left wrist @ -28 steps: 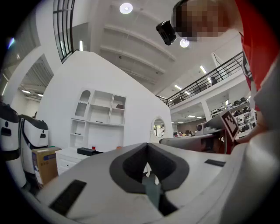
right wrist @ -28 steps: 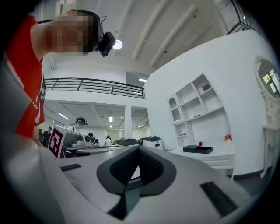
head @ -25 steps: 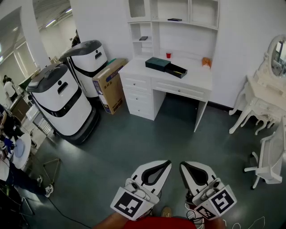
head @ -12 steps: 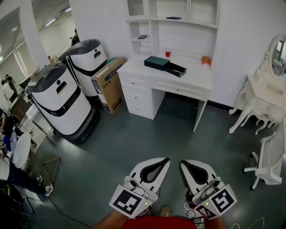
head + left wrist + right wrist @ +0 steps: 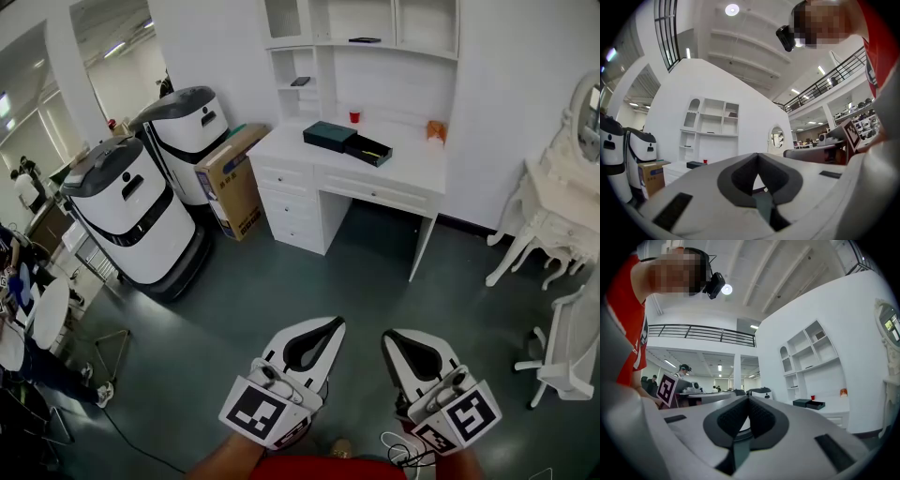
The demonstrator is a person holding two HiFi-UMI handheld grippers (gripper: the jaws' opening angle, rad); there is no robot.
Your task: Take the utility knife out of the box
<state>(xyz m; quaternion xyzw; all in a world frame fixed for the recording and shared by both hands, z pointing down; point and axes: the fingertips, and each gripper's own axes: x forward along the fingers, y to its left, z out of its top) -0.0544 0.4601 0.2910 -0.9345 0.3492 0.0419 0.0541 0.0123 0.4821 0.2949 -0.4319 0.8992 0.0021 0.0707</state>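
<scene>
Floor: open up to the desk.
Sides: machines left, chair right.
Box: on desk — far off.
Tongs: my left tongs and right tongs pinched closed — nothing held.

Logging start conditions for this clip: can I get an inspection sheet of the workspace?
Surface: white desk, far across the floor.
Job's things: dark box on the desk, its tray slid out; something yellow inside, too small to name.
Clutter: red cup and orange item on the desk.
Grippers: left gripper and right gripper both shut, empty, well short of the desk.
Cables: dark cable on the floor at left.
Surroundings: cardboard box, two white machines, dressing table.
</scene>
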